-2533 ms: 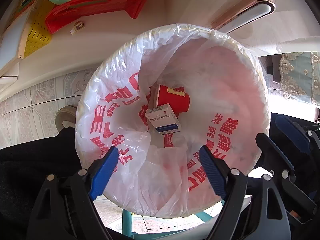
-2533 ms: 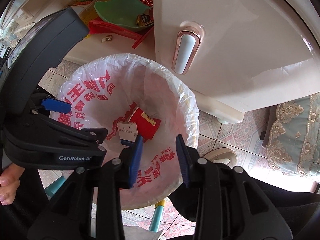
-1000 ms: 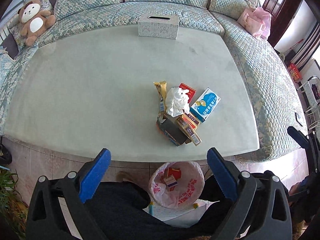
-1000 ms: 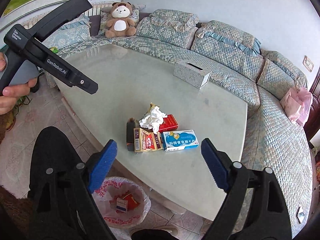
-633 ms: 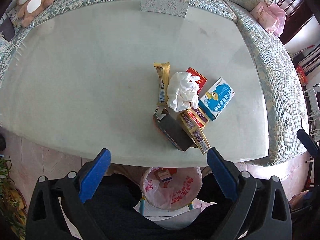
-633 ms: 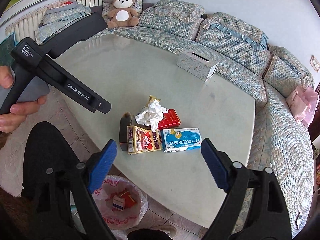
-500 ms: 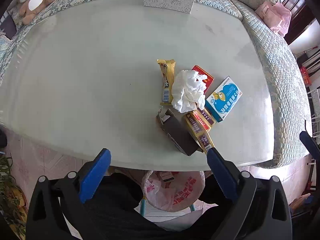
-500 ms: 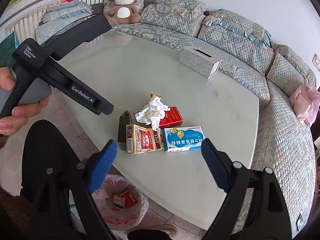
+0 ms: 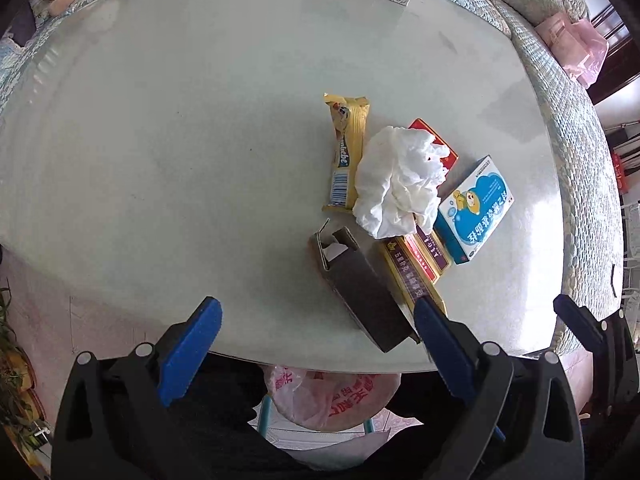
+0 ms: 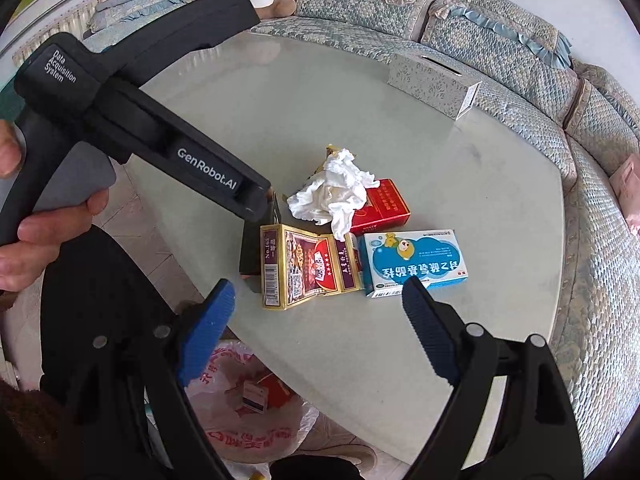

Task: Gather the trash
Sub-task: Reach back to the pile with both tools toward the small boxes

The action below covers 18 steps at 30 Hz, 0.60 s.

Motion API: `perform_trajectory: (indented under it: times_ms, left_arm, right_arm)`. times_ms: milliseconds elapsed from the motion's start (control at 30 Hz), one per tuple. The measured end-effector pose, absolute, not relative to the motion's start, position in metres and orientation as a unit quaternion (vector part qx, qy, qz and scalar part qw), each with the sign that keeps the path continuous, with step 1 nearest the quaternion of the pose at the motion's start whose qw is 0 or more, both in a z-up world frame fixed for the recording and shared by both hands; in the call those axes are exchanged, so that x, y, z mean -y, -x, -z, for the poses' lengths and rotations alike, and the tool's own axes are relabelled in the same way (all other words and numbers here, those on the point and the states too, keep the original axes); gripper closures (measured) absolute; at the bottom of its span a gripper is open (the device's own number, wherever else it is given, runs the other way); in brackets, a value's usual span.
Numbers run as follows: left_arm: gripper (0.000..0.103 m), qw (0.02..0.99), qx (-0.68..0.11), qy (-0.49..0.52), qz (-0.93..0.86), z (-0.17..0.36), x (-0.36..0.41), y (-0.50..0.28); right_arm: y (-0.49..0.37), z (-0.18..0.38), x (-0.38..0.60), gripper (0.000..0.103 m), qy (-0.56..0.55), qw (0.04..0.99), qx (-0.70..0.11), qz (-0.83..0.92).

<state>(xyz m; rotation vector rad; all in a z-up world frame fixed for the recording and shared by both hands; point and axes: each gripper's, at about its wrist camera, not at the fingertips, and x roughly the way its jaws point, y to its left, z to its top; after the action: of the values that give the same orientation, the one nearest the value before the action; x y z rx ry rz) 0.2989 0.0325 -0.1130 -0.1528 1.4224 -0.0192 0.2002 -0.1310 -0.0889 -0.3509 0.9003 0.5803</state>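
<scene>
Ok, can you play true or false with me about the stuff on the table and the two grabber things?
1. The crumpled white tissue lies on top of the other trash on the table. True.
2. The left gripper is squeezing the yellow snack wrapper. False: its jaws are wide open with nothing between them.
3. The blue box with a cartoon on it is inside the trash bin. False: it lies on the table, beside the gold and purple box.
4. The trash bin sits below the table's near edge and already has some trash in it. True.
5. The right gripper is shut. False: its jaws are wide open and hold nothing.
</scene>
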Motion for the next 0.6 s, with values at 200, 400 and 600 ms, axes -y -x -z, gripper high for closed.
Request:
perform_trajectory:
  times_ms: [200, 400, 600]
  left_arm:
    - [0.009, 0.750, -0.654, 0.097, 0.005, 0.124, -0.034, -0.303]
    - [0.009, 0.743, -0.660, 0.111, 0.007, 0.135, -0.032, -0.304]
    - [0.009, 0.737, -0.665, 0.117, 0.008, 0.145, -0.034, -0.306]
  right_arm:
    - [-0.203, 0.105, 0.122, 0.019, 0.165, 0.835, -0.440, -0.286]
    - [-0.206, 0.115, 0.114, 0.035, 0.165, 0.830, -0.447, -0.290]
    - [-0.211, 0.130, 0.111, 0.061, 0.153, 0.823, -0.465, -0.289]
